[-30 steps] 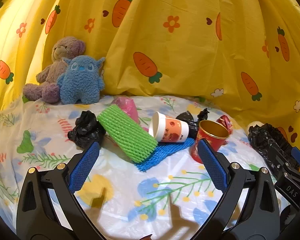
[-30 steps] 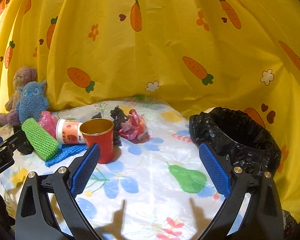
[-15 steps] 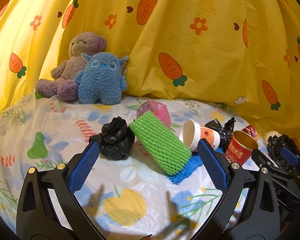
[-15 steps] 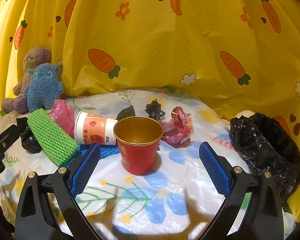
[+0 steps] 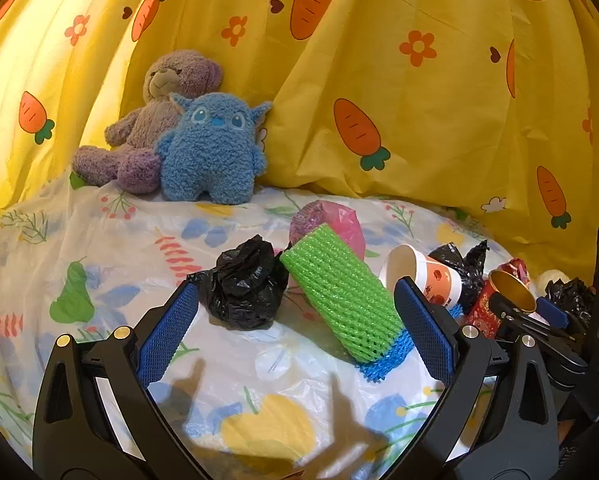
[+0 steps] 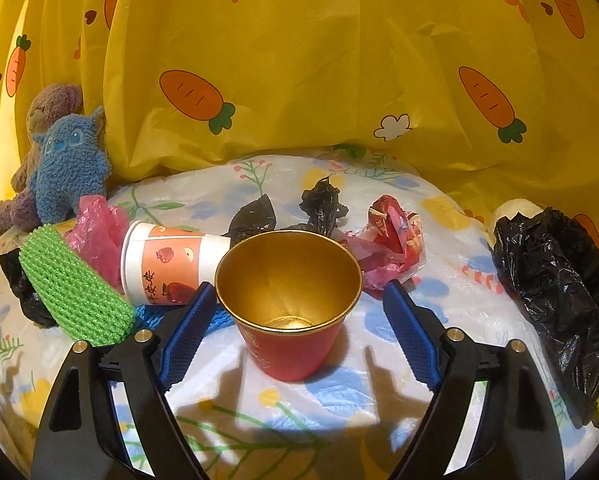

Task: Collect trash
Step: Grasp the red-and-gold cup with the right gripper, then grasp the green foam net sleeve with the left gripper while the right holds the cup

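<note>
A red paper cup (image 6: 295,344) with a gold inside stands upright between the jaws of my right gripper (image 6: 299,292). Those jaws are closing, and a gap still shows at the right pad (image 6: 409,340). Behind the cup lie a white and orange cup (image 6: 167,264) on its side, black scraps (image 6: 321,204) and a crumpled red wrapper (image 6: 395,228). My left gripper (image 5: 295,300) is open, just short of a crumpled black bag (image 5: 243,284) and a green foam net (image 5: 339,296) that rests on a blue net (image 5: 383,360). A pink bag (image 5: 339,220) lies behind.
A bin lined with a black bag (image 6: 559,280) stands at the right edge of the bed. A blue plush (image 5: 211,152) and a purple bear (image 5: 159,120) sit against the yellow carrot curtain (image 5: 419,120). The flowered sheet (image 5: 259,420) covers the bed.
My right gripper moved left, away from the bin and up to the red cup, which now sits between its narrowing jaws. My left gripper shifted left toward the black bag and green net.
</note>
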The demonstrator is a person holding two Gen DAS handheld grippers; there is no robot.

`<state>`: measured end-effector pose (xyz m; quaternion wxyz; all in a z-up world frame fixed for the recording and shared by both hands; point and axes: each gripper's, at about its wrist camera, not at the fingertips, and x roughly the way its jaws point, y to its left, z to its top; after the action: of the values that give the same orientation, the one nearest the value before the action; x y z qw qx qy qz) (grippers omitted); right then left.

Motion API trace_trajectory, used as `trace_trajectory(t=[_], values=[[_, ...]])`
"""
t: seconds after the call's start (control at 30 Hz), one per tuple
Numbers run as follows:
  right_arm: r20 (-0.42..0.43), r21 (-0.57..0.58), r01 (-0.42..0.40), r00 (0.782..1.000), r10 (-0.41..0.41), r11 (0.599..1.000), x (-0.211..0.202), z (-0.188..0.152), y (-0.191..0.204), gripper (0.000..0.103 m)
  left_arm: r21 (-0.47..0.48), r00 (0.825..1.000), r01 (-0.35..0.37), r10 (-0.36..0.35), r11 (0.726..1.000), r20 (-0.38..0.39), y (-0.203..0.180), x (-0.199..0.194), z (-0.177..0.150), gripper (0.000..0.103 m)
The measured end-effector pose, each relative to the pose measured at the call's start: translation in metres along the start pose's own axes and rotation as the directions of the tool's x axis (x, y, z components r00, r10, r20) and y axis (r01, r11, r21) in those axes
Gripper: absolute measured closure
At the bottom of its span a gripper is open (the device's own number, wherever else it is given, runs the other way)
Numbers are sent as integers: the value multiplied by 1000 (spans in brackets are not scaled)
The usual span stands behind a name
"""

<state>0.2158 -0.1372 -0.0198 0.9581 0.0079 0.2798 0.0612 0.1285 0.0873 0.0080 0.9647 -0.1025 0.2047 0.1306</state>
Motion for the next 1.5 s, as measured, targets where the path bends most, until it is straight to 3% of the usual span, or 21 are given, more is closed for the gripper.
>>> trace_trajectory(t=[0.13, 0.3, 0.5, 0.6, 0.77, 0.97, 1.17, 1.23, 1.37, 1.5], values=[[-24, 4, -17, 1000, 17, 1000, 7, 0, -1, 36, -8, 1000, 14, -14, 1000, -14, 2, 7, 0, 6], [-16, 1, -33, 999, 33, 999, 5, -1, -2, 39, -33, 998, 51, -52, 998, -44, 5, 15, -1, 12], [20, 2, -38, 999, 38, 999, -8, -4, -7, 39, -33, 995, 74, -76, 997, -71, 6, 23, -1, 28], [38, 0, -45, 998, 45, 999, -17, -6, -11, 39, -46, 990, 102, -106, 994, -95, 2, 32, 1, 29], [60, -17, -52, 997, 53, 999, -29, -11, -14, 39, -48, 987, 59, -65, 997, -145, -7, 51, 3, 34], [74, -33, -56, 996, 59, 998, -36, -14, -13, 39, -43, 972, 77, -84, 996, -218, -16, 70, -1, 45], [82, -43, -61, 995, 64, 997, -42, -17, -12, 39, -93, 956, 125, -145, 988, -256, -12, 82, -4, 70], [83, -39, -63, 994, 66, 997, -43, -17, -14, 39, -96, 955, 137, -157, 986, -252, -12, 82, -4, 83], [88, -37, -66, 994, 69, 997, -47, -18, -15, 39, -94, 956, 163, -181, 982, -231, -13, 76, -3, 90], [95, -38, -67, 993, 70, 997, -53, -20, -17, 39, -53, 971, 152, -159, 987, -179, -16, 59, -1, 92]])
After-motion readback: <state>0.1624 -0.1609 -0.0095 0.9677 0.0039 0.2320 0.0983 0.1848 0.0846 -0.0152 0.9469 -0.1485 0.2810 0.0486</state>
